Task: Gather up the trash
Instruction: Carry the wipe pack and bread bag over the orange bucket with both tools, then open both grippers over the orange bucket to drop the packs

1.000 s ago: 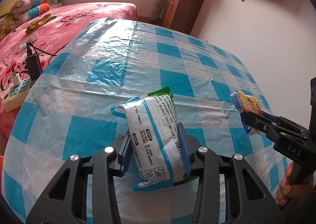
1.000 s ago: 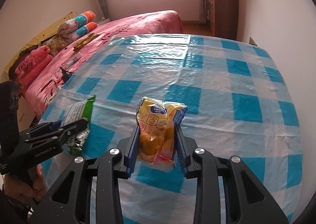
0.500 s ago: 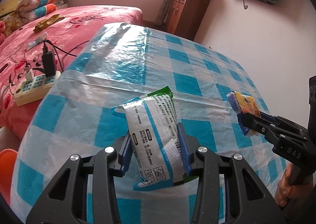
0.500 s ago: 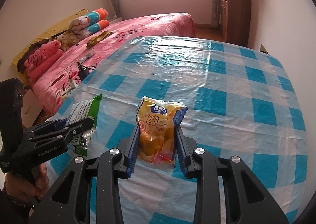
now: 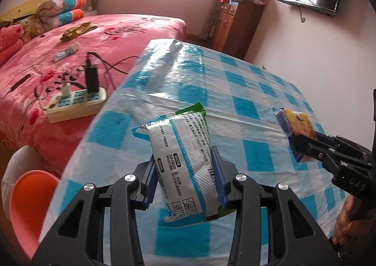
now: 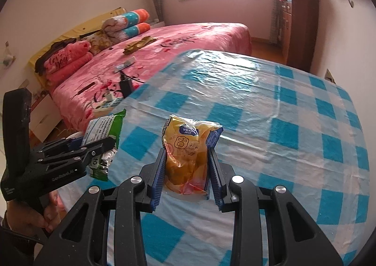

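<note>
In my left wrist view the left gripper is closed on a silver and green snack wrapper. The blue ribbed pads press its two long sides, and the packet stands nearly upright between them, its green sealed end sticking out past the fingertips toward 12 o'clock and its lower end hanging back toward the camera. It is clear of the checked blue and white tablecloth underneath.

At 3 o'clock in the same view I can see the right gripper from the side, clamped on a yellow snack bag whose top pokes out beyond the black fingers. A hand grips its handle at 4 o'clock.

My right wrist view confirms it: the right gripper is closed narrowly on the yellow snack bag, pads squeezing both sides, with the crumpled top rising toward 12 o'clock. The left gripper sits at 9 o'clock with the snack wrapper pinched in it.

Beyond the table edge, toward 10 o'clock, a pink bed carries a power strip. An orange stool shows at 8 o'clock in the left view.
</note>
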